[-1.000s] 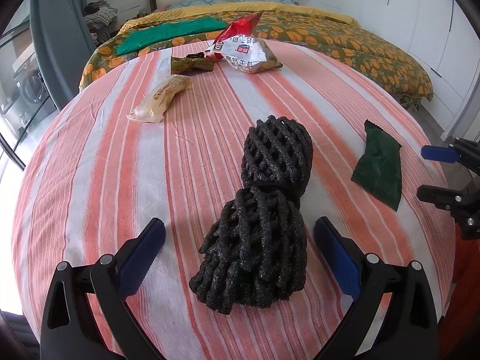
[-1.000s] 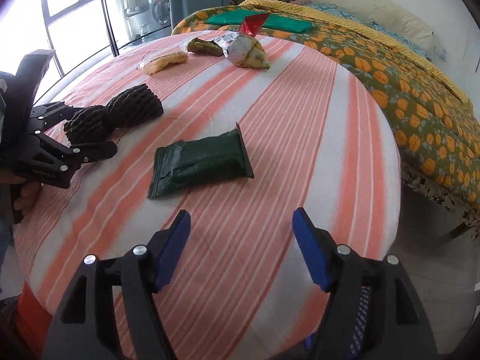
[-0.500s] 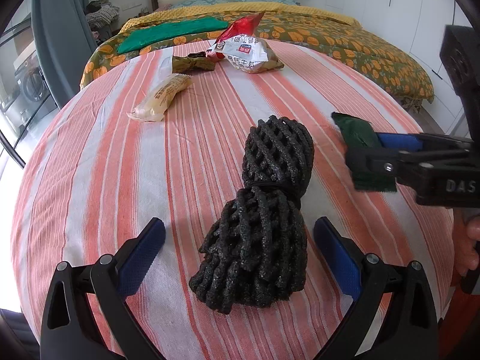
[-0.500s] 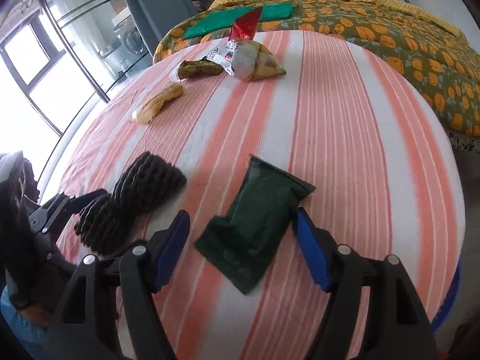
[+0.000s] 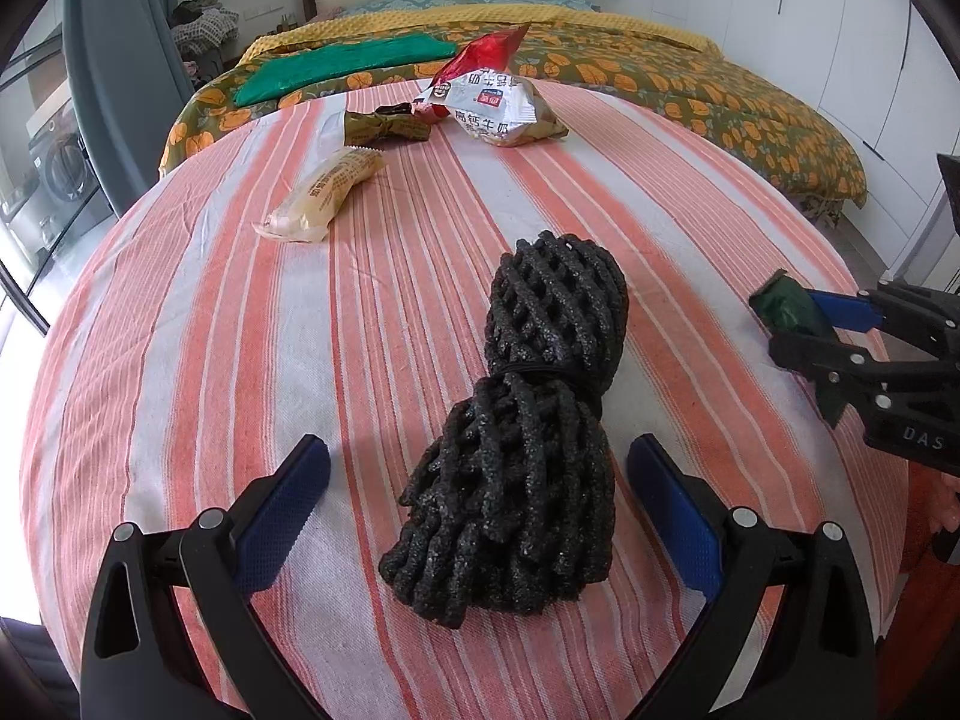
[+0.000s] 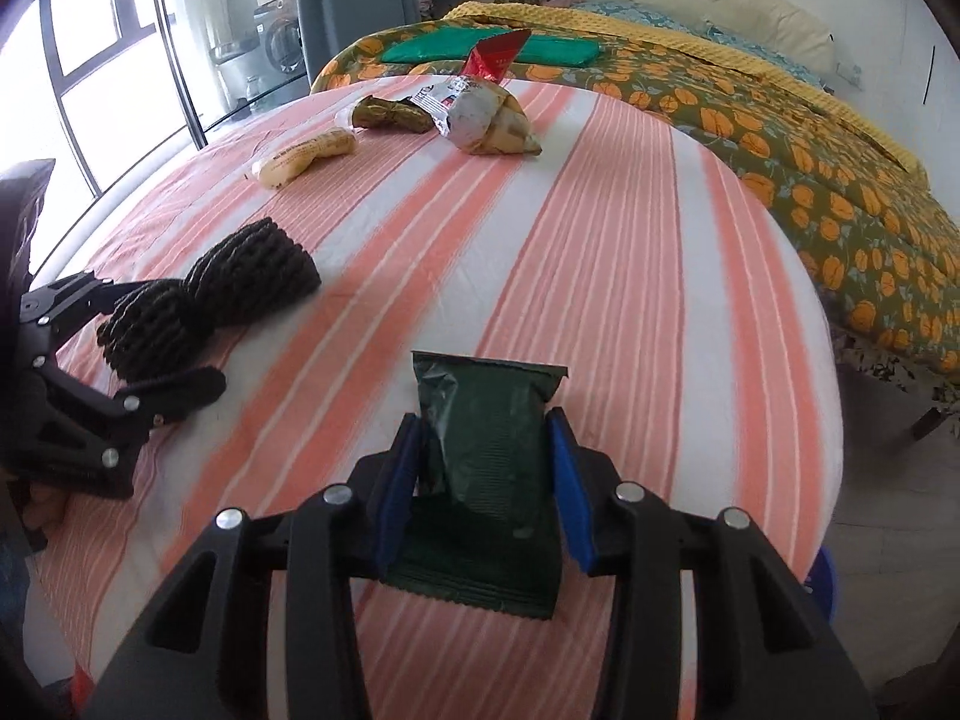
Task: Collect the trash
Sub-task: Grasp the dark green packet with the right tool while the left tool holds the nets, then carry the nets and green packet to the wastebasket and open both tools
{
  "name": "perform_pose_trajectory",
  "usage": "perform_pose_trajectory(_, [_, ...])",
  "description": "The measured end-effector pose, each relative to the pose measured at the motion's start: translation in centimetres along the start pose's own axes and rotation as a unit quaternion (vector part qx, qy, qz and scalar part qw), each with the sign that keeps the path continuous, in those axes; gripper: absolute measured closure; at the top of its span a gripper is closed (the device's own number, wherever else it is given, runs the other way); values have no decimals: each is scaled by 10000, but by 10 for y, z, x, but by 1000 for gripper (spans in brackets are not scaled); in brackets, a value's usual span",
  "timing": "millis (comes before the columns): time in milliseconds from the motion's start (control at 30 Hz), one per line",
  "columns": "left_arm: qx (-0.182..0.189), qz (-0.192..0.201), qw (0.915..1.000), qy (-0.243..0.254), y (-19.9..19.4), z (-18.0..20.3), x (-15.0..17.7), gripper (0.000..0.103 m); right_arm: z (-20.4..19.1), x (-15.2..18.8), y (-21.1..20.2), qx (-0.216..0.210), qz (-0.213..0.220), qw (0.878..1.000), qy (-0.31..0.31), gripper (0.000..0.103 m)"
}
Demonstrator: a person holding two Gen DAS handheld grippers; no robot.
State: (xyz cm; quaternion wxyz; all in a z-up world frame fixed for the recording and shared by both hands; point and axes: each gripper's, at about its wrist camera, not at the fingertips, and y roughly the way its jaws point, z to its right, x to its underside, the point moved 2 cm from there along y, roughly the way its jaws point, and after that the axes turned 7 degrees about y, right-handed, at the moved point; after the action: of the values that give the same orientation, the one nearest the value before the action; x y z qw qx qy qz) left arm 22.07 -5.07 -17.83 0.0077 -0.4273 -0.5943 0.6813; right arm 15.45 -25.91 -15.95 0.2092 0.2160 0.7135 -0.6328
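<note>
My right gripper (image 6: 485, 468) is shut on a dark green snack wrapper (image 6: 486, 432), held near the table's right edge; the wrapper also shows in the left wrist view (image 5: 783, 309). My left gripper (image 5: 477, 504) is open, its fingers on either side of a black foam net bundle (image 5: 528, 420) lying on the striped round table (image 5: 180, 330). The bundle also shows in the right wrist view (image 6: 210, 294). At the far side lie a beige wrapper (image 5: 327, 195), an olive wrapper (image 5: 387, 126) and a white and red snack bag (image 5: 492, 102).
A bed with an orange-patterned cover (image 5: 690, 72) and a green item (image 5: 342, 63) stands behind the table. A glass partition and a washing machine (image 6: 276, 39) are at the left. A blue bin rim (image 6: 825, 582) shows below the table's right edge.
My right gripper moved in over the green wrapper, closed on it and drew it toward the table's right edge. My left gripper and the black bundle have not moved.
</note>
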Motion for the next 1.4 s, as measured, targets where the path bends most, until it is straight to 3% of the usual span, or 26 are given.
perform_pose_trajectory(67, [92, 12, 10000, -10, -1, -2, 0, 5, 4, 5, -4, -21, -15, 10000, 42, 61])
perform_pose_trajectory(133, [253, -26, 9997, -14, -2, -4, -3, 5, 8, 8, -8, -68, -62, 9999, 116, 54])
perform_pose_trajectory(167, [367, -33, 9993, -76, -3, -6, -4, 5, 10, 9, -10, -92, -97, 9998, 166, 39])
perform_pose_trajectory(200, [501, -19, 9986, -160, -5, -8, -6, 5, 11, 10, -11, -112, -115, 9997, 208, 34])
perform_pose_trajectory(333, [495, 0, 9987, -106, -7, -4, -11, 6, 9, 9, -11, -200, -204, 9991, 300, 34])
perform_pose_trajectory(433, [307, -64, 9994, 165, -4, 7, -12, 21, 4, 6, -7, -119, -239, 9994, 233, 36])
perform_pose_trajectory(500, [254, -64, 9993, 264, -4, 11, -12, 32, 2, 5, -5, -13, -224, 9996, 186, 61])
perform_pose_trajectory(567, [175, -14, 9992, 346, -7, 16, -12, 60, 4, 4, -7, -5, -187, 9996, 221, 65])
perform_pose_trajectory(667, [105, 109, 9994, 305, -15, 21, -11, 64, 9, 5, -18, -180, -58, 9993, 337, 66])
perform_pose_trajectory(1033, [609, 395, 9973, -124, -48, 80, -6, 65, 30, 19, -65, -938, 458, 9901, 939, 66])
perform_pose_trajectory(1400, [673, 485, 9962, 255, -50, 170, -29, 65, 121, 50, -105, -707, 763, 9812, 1627, 66])
